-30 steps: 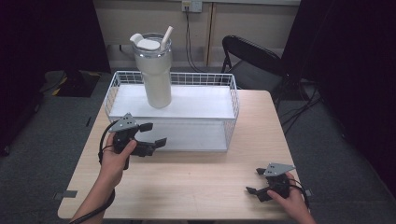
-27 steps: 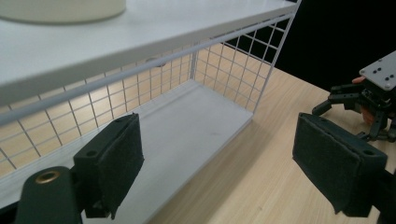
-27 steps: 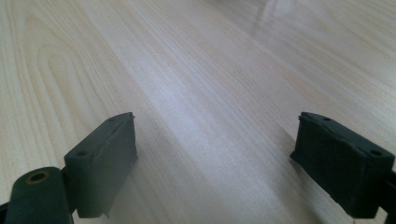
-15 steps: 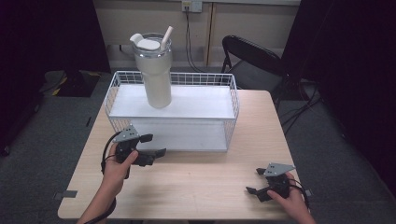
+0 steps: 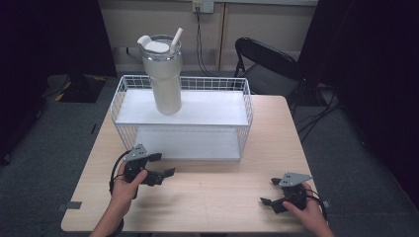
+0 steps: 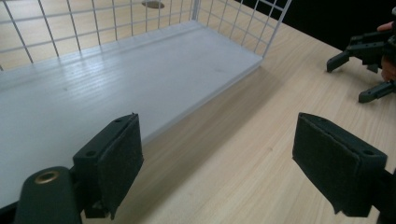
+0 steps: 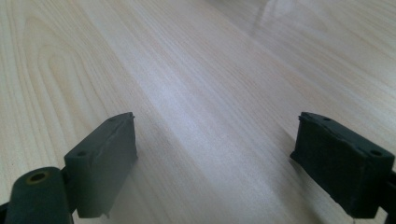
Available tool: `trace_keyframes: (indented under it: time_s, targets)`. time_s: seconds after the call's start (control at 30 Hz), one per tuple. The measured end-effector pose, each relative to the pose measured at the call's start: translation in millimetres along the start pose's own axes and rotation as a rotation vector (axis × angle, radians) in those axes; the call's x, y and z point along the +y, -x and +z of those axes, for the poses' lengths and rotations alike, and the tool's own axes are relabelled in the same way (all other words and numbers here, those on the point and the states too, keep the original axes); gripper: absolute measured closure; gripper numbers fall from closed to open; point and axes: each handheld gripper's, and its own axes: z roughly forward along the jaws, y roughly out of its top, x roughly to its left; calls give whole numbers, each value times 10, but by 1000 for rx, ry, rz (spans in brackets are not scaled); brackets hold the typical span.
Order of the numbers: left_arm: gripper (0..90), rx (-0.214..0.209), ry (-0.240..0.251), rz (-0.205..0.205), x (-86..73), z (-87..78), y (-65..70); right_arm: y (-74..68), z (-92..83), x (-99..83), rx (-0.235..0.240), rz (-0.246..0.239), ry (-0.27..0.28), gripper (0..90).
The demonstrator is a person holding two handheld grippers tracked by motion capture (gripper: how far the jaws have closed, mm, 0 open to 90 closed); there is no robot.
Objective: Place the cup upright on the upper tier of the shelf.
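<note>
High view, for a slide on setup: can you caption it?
Tumbler with straw standing on a white wire rack; left gripper and right gripper rest open on the wooden table.

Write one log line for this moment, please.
left tool: open, empty | right tool: open, empty | tumbler: upright on wire rack

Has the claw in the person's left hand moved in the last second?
Yes. The left claw has come toward the table's near edge, away from the wire basket.

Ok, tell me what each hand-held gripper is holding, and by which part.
Nothing is held. The left hand-held gripper has its jaws apart over the bare table beside the wire basket; the right hand-held gripper is open too.
</note>
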Motion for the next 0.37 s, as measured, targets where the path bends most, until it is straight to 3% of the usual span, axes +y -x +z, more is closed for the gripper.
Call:
trace_keyframes:
  time_s: [0.2,0.37]
  targets:
    - [157,2,-7,-18,-117,4,-10,0,0,0,0,0,0,125]
    - [157,10,-45,-13,-168,-9,-9,0,0,0,0,0,0,125]
